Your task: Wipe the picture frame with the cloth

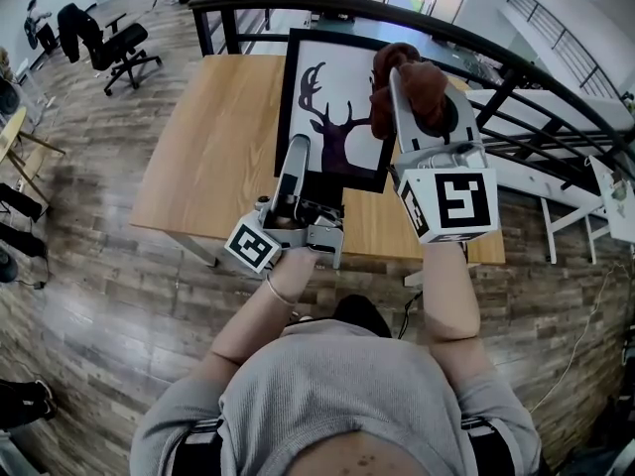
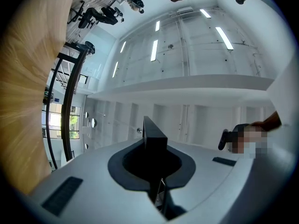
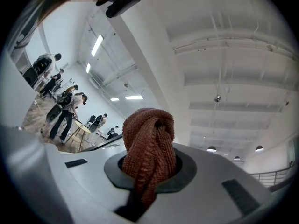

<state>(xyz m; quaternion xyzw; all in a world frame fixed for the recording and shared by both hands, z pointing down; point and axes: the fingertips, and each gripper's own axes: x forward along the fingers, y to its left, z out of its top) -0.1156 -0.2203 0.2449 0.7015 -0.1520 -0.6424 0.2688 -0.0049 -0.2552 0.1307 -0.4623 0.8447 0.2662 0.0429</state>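
Observation:
The picture frame (image 1: pixel 332 107), black-edged with a dark deer silhouette on white, stands tilted up over the wooden table (image 1: pixel 218 137). My left gripper (image 1: pixel 297 155) is shut on its lower left part. In the left gripper view the frame's black edge (image 2: pixel 154 141) sticks up from between the jaws. My right gripper (image 1: pixel 402 79) is shut on a bunched reddish-brown cloth (image 1: pixel 393 97), which lies against the frame's upper right corner. In the right gripper view the cloth (image 3: pixel 149 143) bulges out of the jaws.
A black railing (image 1: pixel 496 58) curves behind the table. An office chair (image 1: pixel 114 43) stands on the wood floor at the far left. White benches (image 1: pixel 556 186) lie to the right. Several people stand far off in the right gripper view.

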